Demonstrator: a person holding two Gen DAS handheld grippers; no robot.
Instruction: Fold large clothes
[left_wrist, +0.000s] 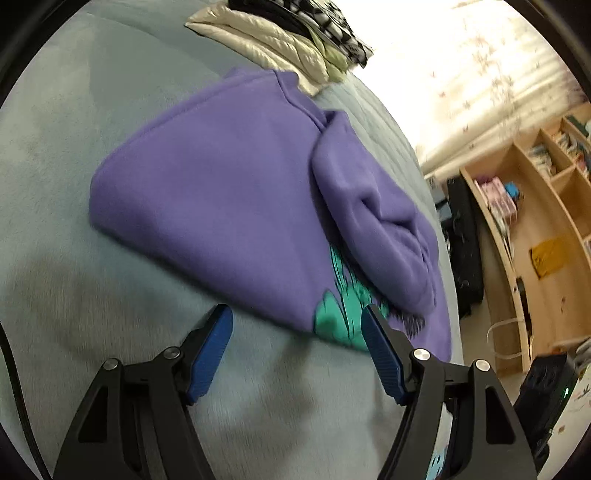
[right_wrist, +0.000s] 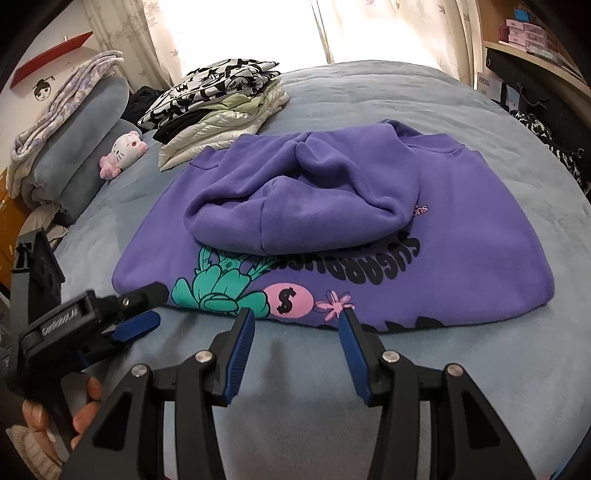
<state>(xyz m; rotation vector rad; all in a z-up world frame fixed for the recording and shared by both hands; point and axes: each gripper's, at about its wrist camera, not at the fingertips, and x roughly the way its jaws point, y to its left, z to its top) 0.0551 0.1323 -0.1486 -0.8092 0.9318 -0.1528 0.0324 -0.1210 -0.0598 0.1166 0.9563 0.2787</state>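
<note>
Bare bedspread (right_wrist: 314, 387) before hoodie (right_wrist: 461, 229); clothes stack (right_wrist: 221, 107) behind.

Blown-out curtain (right_wrist: 236, 29) backlight; left view motion-blurred; fisheye edges dark.

Your left gripper (left_wrist: 297, 314) holds its fingers (left_wrist: 210, 354) spread wide, nothing between them. Your right gripper (right_wrist: 297, 317) likewise, fingers (right_wrist: 240, 354) parted and empty. Your left hand (right_wrist: 55, 413) wraps the left handle

Grey-blue bed (right_wrist: 406, 96) is filling the frame. Curtained window (right_wrist: 236, 29) at 12 o'clock is glowing bright. Pillow (right_wrist: 79, 136) and plush (right_wrist: 123, 151) are sitting at 10; wooden shelves (left_wrist: 535, 206) are standing at 3.
</note>
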